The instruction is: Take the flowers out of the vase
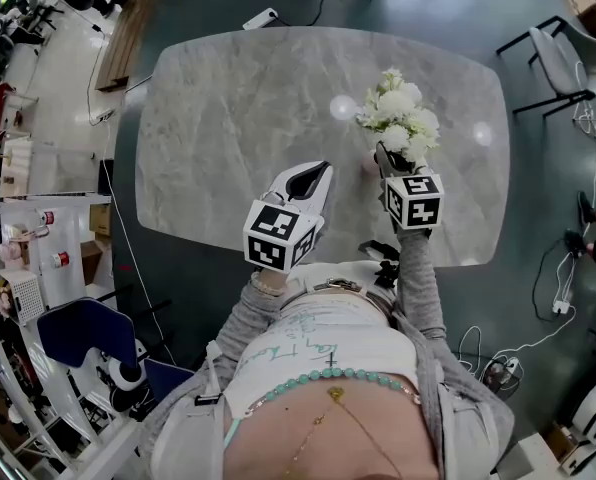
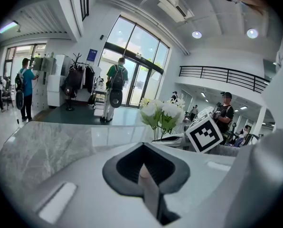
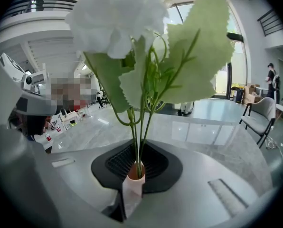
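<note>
Bouquet removal at a marble table (image 1: 228, 138), seen from the head camera and both gripper cameras.

**Table.** The pale, rounded slab fills the middle of the head view. The bouquet stands over its near right part.

**Bouquet** (image 1: 400, 118). White blooms on broad green leaves, upright, directly above and just beyond the right gripper (image 1: 383, 160). No view shows the vase itself, so whether the stems are clear of it cannot be told.

**Grippers.** The right gripper's jaws are pressed together on the thin green stems (image 3: 137, 137), which rise straight out of the jaw tips. The grip sits at the very foot of the stems, with the whole flower head above it. The left gripper (image 1: 316, 175) hangs over the near table edge, well to the left of the flowers. Its jaws are closed with nothing between them, and the bouquet stands apart from it, ahead and to its right.

**Likely faults from here.**
- The hold is low and the head is heavy, so the bunch could lean or swing if the gripper tilts.
- Several thin stems share one pinch, so a looser one could slip out and drop.
- If any stem is in a vase, a sideways pull could drag or tip it, since the left gripper steadies nothing.
</note>
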Action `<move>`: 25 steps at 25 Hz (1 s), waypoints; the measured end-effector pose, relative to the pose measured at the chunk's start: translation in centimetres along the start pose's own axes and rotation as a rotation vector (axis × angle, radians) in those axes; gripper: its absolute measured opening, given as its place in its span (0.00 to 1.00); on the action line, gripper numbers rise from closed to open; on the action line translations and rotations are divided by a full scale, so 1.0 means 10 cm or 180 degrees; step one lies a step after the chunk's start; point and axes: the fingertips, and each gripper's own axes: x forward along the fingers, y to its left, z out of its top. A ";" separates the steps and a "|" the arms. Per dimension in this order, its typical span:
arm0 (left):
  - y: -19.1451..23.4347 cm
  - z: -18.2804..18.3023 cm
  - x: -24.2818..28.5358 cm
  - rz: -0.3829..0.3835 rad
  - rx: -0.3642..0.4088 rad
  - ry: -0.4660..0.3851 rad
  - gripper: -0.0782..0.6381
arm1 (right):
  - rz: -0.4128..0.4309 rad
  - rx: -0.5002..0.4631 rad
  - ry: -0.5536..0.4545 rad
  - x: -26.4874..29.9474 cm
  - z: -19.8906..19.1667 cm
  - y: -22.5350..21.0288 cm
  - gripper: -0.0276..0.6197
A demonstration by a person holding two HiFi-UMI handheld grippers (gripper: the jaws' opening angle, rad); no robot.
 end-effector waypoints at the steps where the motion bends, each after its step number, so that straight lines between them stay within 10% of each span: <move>1: -0.02 0.00 0.00 -0.0007 0.0003 -0.0002 0.11 | -0.0007 -0.0002 -0.0020 -0.03 0.02 -0.01 0.13; 25: -0.12 0.06 -0.01 -0.0122 0.0065 -0.0074 0.11 | -0.0116 0.0054 -0.0463 -0.47 0.51 -0.05 0.12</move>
